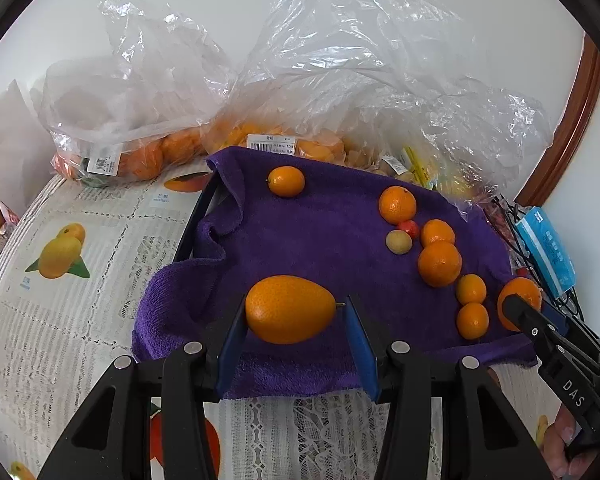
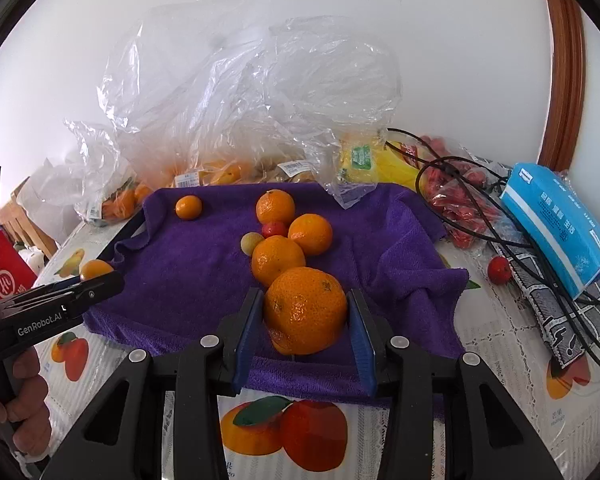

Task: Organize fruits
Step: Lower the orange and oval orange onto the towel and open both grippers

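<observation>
over purple towel [image 1: 320, 240]: left gripper [image 1: 296, 316] clamps kumquat [image 1: 290, 309] end to end; right gripper [image 2: 306, 312] clamps mandarin [image 2: 305, 309], jaws narrowly parted.

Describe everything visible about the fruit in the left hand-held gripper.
The kumquat is an egg-shaped orange fruit with glossy, finely dimpled skin and a tiny stem stub on its pointed end. It lies sideways between the blue pads of the left hand-held gripper, long axis across the jaws, over the near part of the purple towel. Whether it rests on the towel cannot be told.
</observation>
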{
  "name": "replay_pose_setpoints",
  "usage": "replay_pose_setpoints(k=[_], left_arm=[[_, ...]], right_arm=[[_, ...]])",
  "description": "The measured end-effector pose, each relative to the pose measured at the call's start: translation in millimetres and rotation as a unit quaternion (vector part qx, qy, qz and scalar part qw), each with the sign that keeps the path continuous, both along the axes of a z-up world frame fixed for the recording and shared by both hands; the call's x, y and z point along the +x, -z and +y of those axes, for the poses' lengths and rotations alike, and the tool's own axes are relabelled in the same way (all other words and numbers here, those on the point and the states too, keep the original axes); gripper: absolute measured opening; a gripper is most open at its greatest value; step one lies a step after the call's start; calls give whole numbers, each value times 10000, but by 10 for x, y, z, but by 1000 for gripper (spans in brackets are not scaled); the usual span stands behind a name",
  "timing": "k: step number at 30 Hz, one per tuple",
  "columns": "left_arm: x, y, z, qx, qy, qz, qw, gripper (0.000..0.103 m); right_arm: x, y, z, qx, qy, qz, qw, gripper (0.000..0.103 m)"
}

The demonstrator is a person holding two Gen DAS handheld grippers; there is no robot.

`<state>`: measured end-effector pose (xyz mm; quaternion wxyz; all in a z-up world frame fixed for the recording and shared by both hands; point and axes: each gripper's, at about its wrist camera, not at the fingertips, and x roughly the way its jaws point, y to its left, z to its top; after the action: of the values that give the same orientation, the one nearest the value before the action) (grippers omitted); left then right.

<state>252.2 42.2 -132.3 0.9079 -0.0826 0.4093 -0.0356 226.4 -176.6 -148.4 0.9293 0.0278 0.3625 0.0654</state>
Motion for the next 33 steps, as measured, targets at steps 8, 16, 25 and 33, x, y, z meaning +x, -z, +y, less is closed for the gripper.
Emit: replay_pose_setpoints(k=[8,16,25,33], left_arm=[[24,63,-52,35,60,110,9999,46],[20,71,-65,56,97,134,9998,46],[-32,51,-97,124,155,13,9998,46],[-53,3,-107,67,182,-51,9998,50]], right_arm=[[18,47,22,-27,-37,109,9999,42],[27,79,19,-126,4,161,9998,42],[15,56,13,-186,44,87,9998,42],[-30,-30,-9,-127,97,-111,9998,51]])
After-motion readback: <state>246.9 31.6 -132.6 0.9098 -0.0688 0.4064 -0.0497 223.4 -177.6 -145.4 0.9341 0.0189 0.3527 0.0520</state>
